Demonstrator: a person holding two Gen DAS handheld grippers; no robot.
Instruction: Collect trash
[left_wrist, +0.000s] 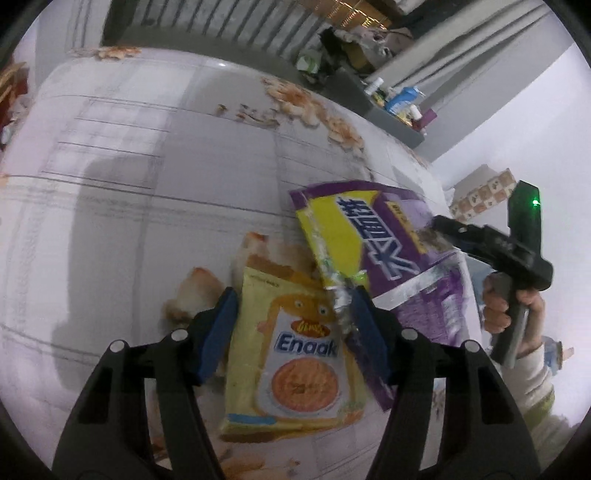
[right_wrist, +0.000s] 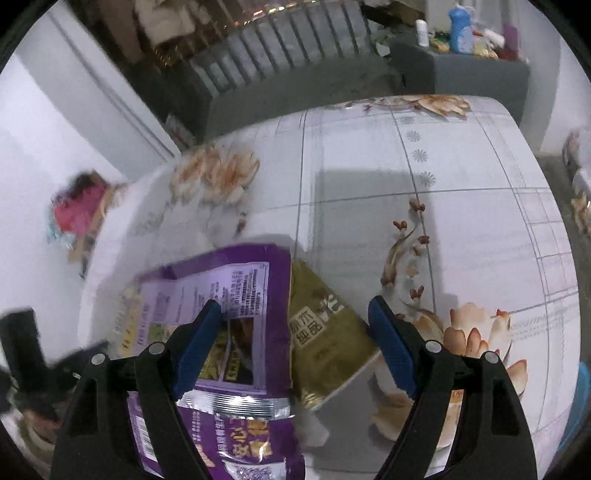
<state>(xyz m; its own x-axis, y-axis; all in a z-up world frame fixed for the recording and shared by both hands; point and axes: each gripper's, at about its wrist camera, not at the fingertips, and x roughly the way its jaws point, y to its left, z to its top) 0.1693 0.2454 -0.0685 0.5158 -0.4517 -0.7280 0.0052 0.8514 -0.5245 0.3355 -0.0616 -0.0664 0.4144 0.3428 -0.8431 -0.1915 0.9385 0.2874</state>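
A yellow Enaak snack wrapper (left_wrist: 291, 354) lies flat on the flowered table cloth (left_wrist: 147, 184). My left gripper (left_wrist: 295, 325) straddles it, jaws open, blue pads close beside its edges. The foil edge of a purple and yellow wrapper (left_wrist: 384, 240) reaches the right pad. In the right wrist view my right gripper (right_wrist: 295, 332) hangs wide open over a purple wrapper (right_wrist: 236, 291) and an olive-green wrapper (right_wrist: 325, 332), gripping neither. The left wrist view shows the right gripper (left_wrist: 441, 223), held by a hand (left_wrist: 498, 306), tipped over the purple wrapper.
The table's right edge runs close behind the wrappers. A grey shelf (left_wrist: 399, 122) carries bottles (right_wrist: 460, 29) beyond the far corner. A red bundle on a box (right_wrist: 77, 210) sits on the floor to the left. A dark ribbed sofa (right_wrist: 295, 48) stands behind the table (right_wrist: 443, 166).
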